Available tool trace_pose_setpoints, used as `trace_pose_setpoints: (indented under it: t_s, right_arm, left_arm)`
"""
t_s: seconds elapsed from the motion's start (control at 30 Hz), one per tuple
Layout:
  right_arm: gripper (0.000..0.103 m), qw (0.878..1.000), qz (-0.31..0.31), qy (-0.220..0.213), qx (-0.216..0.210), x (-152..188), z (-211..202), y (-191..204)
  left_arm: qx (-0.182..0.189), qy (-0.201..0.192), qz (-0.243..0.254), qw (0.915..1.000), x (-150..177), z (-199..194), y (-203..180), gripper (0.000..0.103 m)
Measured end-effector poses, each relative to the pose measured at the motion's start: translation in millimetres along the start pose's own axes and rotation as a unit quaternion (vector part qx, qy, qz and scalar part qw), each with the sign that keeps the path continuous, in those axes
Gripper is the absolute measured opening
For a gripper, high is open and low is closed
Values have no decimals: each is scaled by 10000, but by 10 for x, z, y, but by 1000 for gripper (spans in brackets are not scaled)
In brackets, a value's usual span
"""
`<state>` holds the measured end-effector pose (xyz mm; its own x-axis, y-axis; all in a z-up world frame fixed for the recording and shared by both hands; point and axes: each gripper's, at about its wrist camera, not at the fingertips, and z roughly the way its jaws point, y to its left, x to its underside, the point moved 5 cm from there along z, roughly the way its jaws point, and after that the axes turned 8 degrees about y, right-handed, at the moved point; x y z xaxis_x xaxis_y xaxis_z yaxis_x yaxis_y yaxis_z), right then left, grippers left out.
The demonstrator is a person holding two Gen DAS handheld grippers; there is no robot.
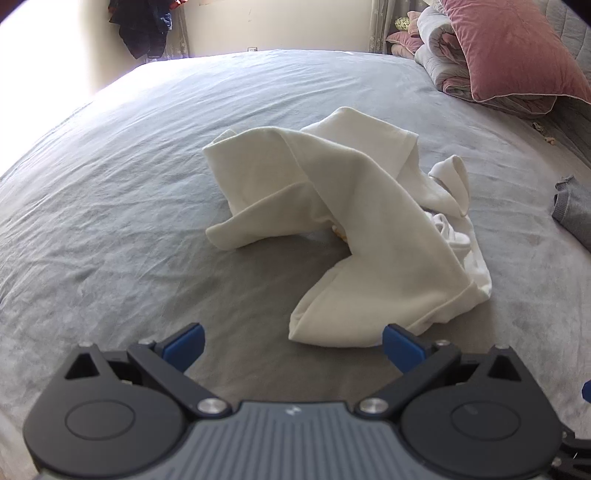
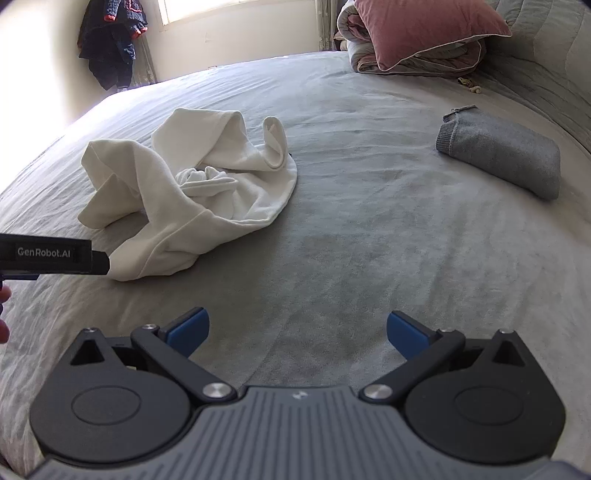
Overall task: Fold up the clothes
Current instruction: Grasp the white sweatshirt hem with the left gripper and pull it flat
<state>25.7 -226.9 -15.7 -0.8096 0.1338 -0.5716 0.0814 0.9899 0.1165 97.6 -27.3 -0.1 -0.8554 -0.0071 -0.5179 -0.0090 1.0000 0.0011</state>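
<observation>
A crumpled white garment [image 1: 332, 206] lies in a heap on the grey bed sheet [image 1: 129, 184]. In the right wrist view the same white garment [image 2: 192, 192] lies to the left. My left gripper [image 1: 293, 345] is open just in front of the garment's near corner, with nothing between its blue pads. In the right wrist view the left gripper's black side [image 2: 55, 254] touches the garment's near edge. My right gripper [image 2: 297, 330] is open over bare sheet [image 2: 351, 240], to the right of the garment and apart from it.
A folded grey garment [image 2: 502, 155] lies on the bed at the right; its edge [image 1: 574, 210] shows in the left wrist view. Rolled bedding and a pink pillow [image 2: 421, 26] sit at the head. Dark clothes [image 2: 110, 44] hang by the wall.
</observation>
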Motion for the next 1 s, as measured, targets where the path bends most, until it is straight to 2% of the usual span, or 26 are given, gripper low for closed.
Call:
trace_pose_setpoints:
  t_s: [0.13,0.27,0.57,0.67,0.77,0.9,0.93,1.0]
  right_arm:
    - [103,10000,-57,53,-13,1,-6,-38]
    - [103,9999,-133,101,-29,1,-16,-72]
    - [103,9997,42,124,-187,-75,-29,-166]
    - [103,9995,161,113,-241,-121,-25,-189]
    - [103,9991,251,126,-309,-157,-7,-199]
    - [103,9988,285,169,-365,-189,26,-187]
    - [103,9988,273,175,-361,-196,35,-180]
    - [103,9990,248,179,-338,-207,49,-173]
  left_arm:
    - [205,-128,-229,9994,-244,21,-53,103]
    - [234,-162,-485,9984,-457,70,-50,103]
    - [661,-74,-1127,9914,-816,113,-55,103]
    - [755,-109,-1188,9900,-885,142,-79,103]
    - [645,-150,-1331,9889,-904,211,-57,103]
    - [636,34,-1571,9855,-855,330,-16,102]
    - [711,113,-1650,9837,-827,360,-4,101]
    - [855,215,-1759,9805,-762,400,12,92]
